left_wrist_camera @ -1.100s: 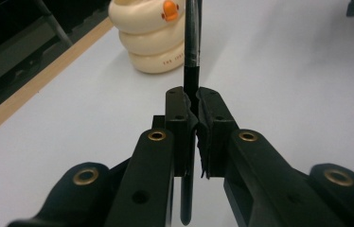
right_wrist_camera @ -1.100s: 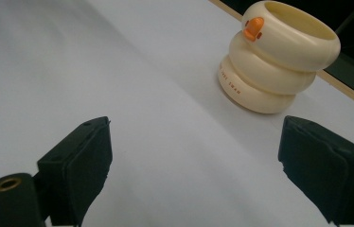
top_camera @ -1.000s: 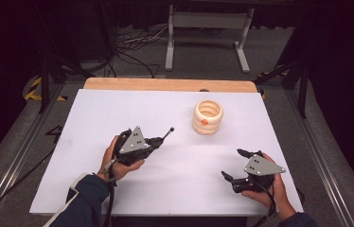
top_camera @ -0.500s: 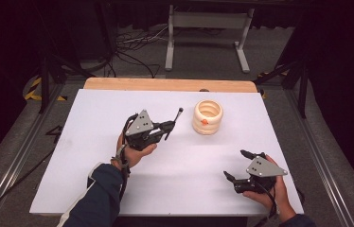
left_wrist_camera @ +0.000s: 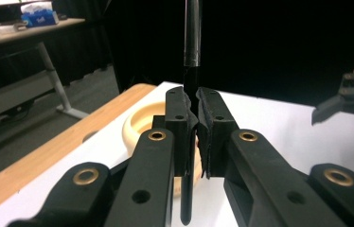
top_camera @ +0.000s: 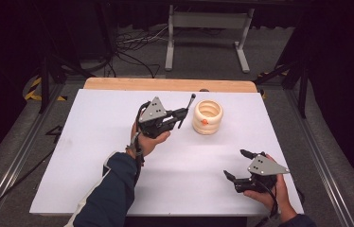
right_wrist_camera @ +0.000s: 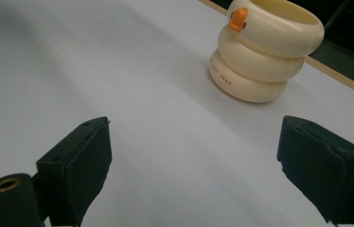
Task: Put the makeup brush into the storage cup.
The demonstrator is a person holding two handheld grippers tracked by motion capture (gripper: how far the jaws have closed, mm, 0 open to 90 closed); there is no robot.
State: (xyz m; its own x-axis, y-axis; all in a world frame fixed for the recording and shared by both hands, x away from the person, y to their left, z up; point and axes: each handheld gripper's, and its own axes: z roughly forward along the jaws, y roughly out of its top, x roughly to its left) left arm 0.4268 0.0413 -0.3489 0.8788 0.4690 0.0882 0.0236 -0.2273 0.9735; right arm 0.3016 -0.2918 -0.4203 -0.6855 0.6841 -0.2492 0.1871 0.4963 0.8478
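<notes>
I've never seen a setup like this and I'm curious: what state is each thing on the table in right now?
Left gripper: jaws shut on a pen, held above the table.
Pen: black, clamped between the jaws, sticking out past them on both sides.
Right gripper: jaws wide open, holding nothing.
Cup: cream, ringed, upright on the table, open on top, with an orange beak on its side.

Cup (top_camera: pixel 207 116) on table (top_camera: pixel 85 156), apparently just right of pen (top_camera: pixel 186 105).
</notes>
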